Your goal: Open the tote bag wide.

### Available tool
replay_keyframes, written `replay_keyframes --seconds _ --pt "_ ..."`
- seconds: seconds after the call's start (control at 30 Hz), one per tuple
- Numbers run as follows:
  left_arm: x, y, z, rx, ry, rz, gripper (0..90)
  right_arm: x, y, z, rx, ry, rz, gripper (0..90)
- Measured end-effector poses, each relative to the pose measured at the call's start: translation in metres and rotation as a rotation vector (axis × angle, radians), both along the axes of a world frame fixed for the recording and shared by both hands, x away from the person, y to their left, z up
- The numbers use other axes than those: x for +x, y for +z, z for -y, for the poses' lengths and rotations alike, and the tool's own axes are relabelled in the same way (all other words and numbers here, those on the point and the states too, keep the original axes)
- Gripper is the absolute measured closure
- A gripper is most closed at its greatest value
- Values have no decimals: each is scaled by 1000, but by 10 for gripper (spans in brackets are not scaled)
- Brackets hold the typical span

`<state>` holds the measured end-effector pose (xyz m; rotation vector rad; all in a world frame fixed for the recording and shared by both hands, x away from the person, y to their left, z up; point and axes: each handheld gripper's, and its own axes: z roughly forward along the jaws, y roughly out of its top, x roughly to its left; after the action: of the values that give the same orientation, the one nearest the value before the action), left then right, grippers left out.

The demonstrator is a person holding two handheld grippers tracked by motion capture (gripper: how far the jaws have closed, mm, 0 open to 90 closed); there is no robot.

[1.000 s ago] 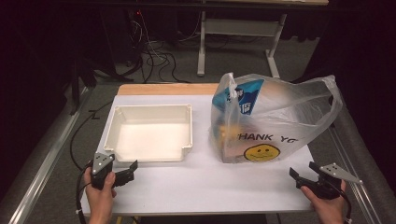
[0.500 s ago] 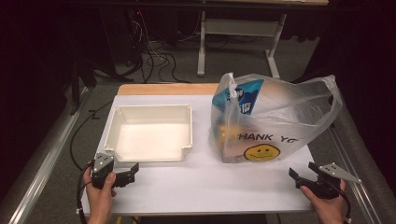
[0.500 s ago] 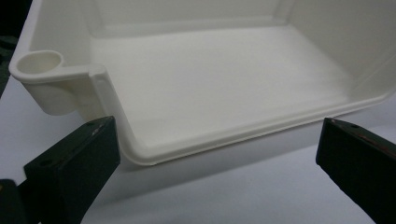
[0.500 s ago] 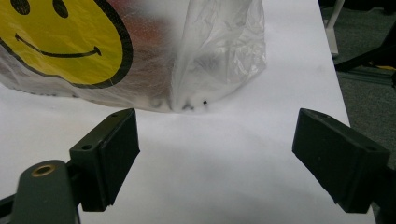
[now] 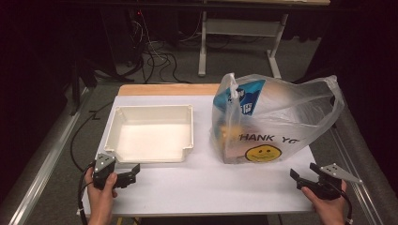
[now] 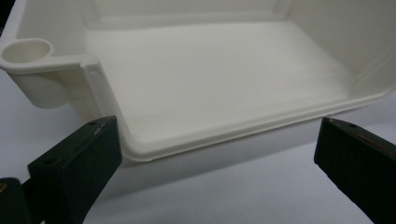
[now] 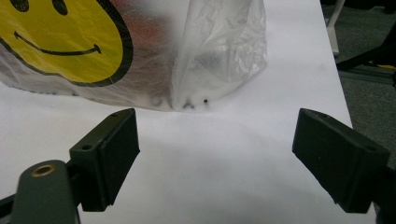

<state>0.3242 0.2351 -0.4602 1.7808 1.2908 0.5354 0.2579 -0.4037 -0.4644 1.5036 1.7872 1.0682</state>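
An empty white plastic tray (image 5: 155, 110) sits on the left half of the white table (image 5: 211, 187). To its right stands a clear plastic bag (image 5: 281, 117) with a yellow smiley face and a blue packet inside. My left gripper (image 5: 135, 169) rests near the table's front left, just before the tray's near rim (image 6: 233, 133). Its jaws have just been opening and stand open with nothing between them. My right gripper (image 5: 294, 176) is at the front right, open and empty, pointing at the bag's lower corner (image 7: 196, 93).
A wooden strip (image 5: 169, 89) runs along the table's far edge. Grey metal rails (image 5: 47, 154) flank the table on both sides. Behind it, cables (image 5: 155, 56) lie on the floor beside a desk's legs (image 5: 202, 47).
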Motion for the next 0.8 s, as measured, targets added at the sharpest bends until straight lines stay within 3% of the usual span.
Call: replay_keyframes --seconds 0.8 --pt "0 -1 2 -2 -16 -9 14 0 0 0 2 2 -5 151"
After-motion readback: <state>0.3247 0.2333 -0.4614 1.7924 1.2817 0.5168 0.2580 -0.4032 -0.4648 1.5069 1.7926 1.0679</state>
